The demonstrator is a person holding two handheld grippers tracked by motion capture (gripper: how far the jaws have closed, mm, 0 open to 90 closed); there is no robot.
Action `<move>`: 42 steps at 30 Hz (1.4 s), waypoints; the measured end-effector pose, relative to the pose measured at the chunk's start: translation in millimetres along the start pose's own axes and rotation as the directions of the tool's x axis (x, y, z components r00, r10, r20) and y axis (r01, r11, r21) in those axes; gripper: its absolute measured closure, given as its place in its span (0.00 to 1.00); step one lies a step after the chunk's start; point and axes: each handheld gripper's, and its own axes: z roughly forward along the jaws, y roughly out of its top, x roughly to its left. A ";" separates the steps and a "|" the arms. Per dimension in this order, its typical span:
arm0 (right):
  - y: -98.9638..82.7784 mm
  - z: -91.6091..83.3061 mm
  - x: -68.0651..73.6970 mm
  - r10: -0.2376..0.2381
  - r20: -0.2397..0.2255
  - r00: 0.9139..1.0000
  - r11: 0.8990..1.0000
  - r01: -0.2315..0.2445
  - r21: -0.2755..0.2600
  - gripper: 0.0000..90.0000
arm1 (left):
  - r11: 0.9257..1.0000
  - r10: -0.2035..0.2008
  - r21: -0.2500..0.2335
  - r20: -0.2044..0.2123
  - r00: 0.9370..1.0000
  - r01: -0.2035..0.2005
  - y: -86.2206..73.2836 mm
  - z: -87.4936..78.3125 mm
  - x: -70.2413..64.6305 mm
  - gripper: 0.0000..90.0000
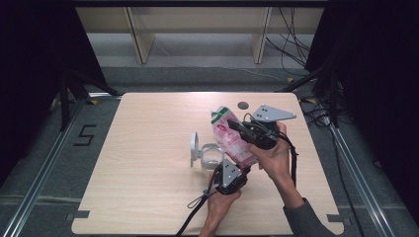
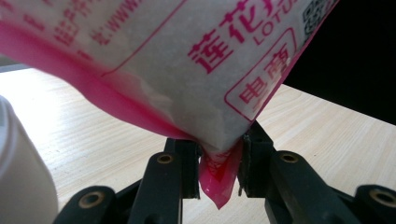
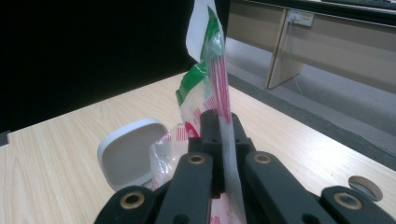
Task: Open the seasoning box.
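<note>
Spanning the scene, the wooden table carries a clear container with its white lid flipped up at left. Above its right side, tilted, hangs a pink-and-white sugar bag. The right gripper is clenched on the bag's far, green-edged top; the left gripper grasps its near bottom corner.

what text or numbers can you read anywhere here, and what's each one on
"5": dark numeral on the grey floor left of the table.
"LOTU", cut off by the frame edge: pink letters on the bag, under two large pink Chinese characters.
Two more Chinese characters in a rounded pink box near the bag's lower corner.
"WWW", start of a web address on the bag; the rest is blurred.
QR code and small pink print on the bag: too blurred to read.
</note>
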 end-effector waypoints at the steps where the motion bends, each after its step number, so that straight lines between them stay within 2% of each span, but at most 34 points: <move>1: 0.4 1.6 0.4 -0.010 -0.007 1.000 1.000 0.010 -0.006 1.00 | 1.000 0.001 -0.003 -0.001 1.000 -0.001 0.0 -0.3 0.2 0.81; 2: 1.2 1.2 2.7 0.006 -0.004 1.000 1.000 -0.006 0.011 1.00 | 1.000 0.001 -0.008 -0.007 1.000 -0.001 -0.4 -0.3 0.1 0.81; 4: 1.1 3.1 3.9 0.007 -0.008 1.000 1.000 -0.007 0.021 1.00 | 1.000 -0.003 0.000 0.001 1.000 0.003 -1.8 -0.9 -0.4 0.81; 5: 0.4 5.6 3.0 -0.015 -0.017 1.000 1.000 0.015 0.013 1.00 | 1.000 -0.005 0.000 0.012 1.000 0.005 -2.8 -0.1 -0.5 0.81; 6: -0.5 6.6 4.2 -0.003 -0.019 1.000 1.000 0.003 0.022 1.00 | 1.000 -0.011 -0.001 0.004 1.000 0.011 -3.7 0.3 -1.4 0.81; 7: -1.8 7.9 4.0 -0.004 -0.002 1.000 1.000 0.004 0.016 1.00 | 1.000 -0.009 0.004 0.003 1.000 0.009 -4.0 0.5 -2.1 0.81; 8: -2.7 8.5 4.9 0.002 -0.018 1.000 1.000 -0.002 0.024 1.00 | 1.000 -0.003 0.013 0.012 1.000 0.003 -4.2 0.3 -2.4 0.81; 12: -3.7 9.4 6.4 0.009 -0.012 1.000 0.999 -0.008 0.041 1.00 | 1.000 -0.004 0.008 0.020 1.000 0.004 -4.4 1.4 -4.8 0.81; 13: -3.9 10.6 5.5 -0.007 -0.025 1.000 0.999 0.008 0.035 1.00 | 1.000 -0.004 0.008 0.020 1.000 0.004 -4.4 1.4 -4.8 0.81; 16: -4.4 11.0 6.6 -0.007 -0.024 1.000 0.999 0.008 0.046 1.00 | 1.000 0.003 0.008 0.030 1.000 -0.004 -4.9 2.9 -5.3 0.81; 17: -5.1 12.3 7.5 0.004 -0.021 1.000 0.999 -0.003 0.045 1.00 | 1.000 0.001 0.010 0.024 1.000 -0.001 -5.4 3.0 -5.8 0.81; 20: -7.0 15.6 5.5 -0.001 -0.022 1.000 0.998 0.002 0.060 1.00 | 1.000 -0.001 0.016 0.037 0.999 0.000 -7.3 4.6 -6.5 0.81; 23: -11.2 22.4 7.0 -0.031 -0.008 0.999 0.997 0.032 0.076 1.00 | 1.000 -0.012 0.019 0.045 0.999 0.011 -9.6 6.3 -8.7 0.81; 24: -11.8 23.8 7.8 -0.022 -0.002 1.000 0.996 0.022 0.081 1.00 | 1.000 0.002 0.028 0.050 0.999 -0.003 -9.6 5.9 -9.1 0.81; 25: -12.1 25.5 7.2 -0.037 -0.014 0.999 0.997 0.038 0.073 1.00 | 1.000 0.004 0.025 0.050 0.999 -0.005 -9.3 5.7 -9.1 0.81; 26: -12.3 25.8 9.6 -0.020 0.000 1.000 0.997 0.020 0.068 1.00 | 0.999 0.013 0.029 0.050 0.999 -0.014 -9.1 5.2 -8.4 0.81; 27: -11.8 25.3 9.8 -0.024 -0.010 1.000 0.997 0.025 0.075 1.00 | 1.000 -0.011 0.008 0.050 0.999 0.011 -9.0 6.1 -9.8 0.81; 29: -10.8 24.8 10.3 -0.034 -0.014 0.999 0.996 0.035 0.077 1.00 | 1.000 0.005 0.014 0.057 0.998 -0.006 -8.0 5.2 -8.9 0.81; 31: -10.4 25.2 9.9 -0.038 -0.022 0.999 0.996 0.040 0.074 1.00 | 1.000 -0.004 0.000 0.060 0.998 0.004 -7.8 5.5 -9.5 0.81; 36: -11.5 28.1 14.2 -0.055 -0.022 0.998 0.995 0.057 0.078 1.00 | 1.000 0.003 0.003 0.064 0.998 -0.003 -8.4 6.1 -11.6 0.82; 39: -12.0 30.3 13.7 -0.043 -0.044 0.998 0.995 0.046 0.093 1.00 | 1.000 0.001 0.000 0.064 0.998 -0.001 -8.4 5.9 -11.8 0.82; 42: -11.7 29.5 15.4 -0.023 -0.038 0.999 0.994 0.027 0.103 1.00 | 1.000 0.005 -0.003 0.074 0.997 -0.005 -7.9 6.1 -11.3 0.82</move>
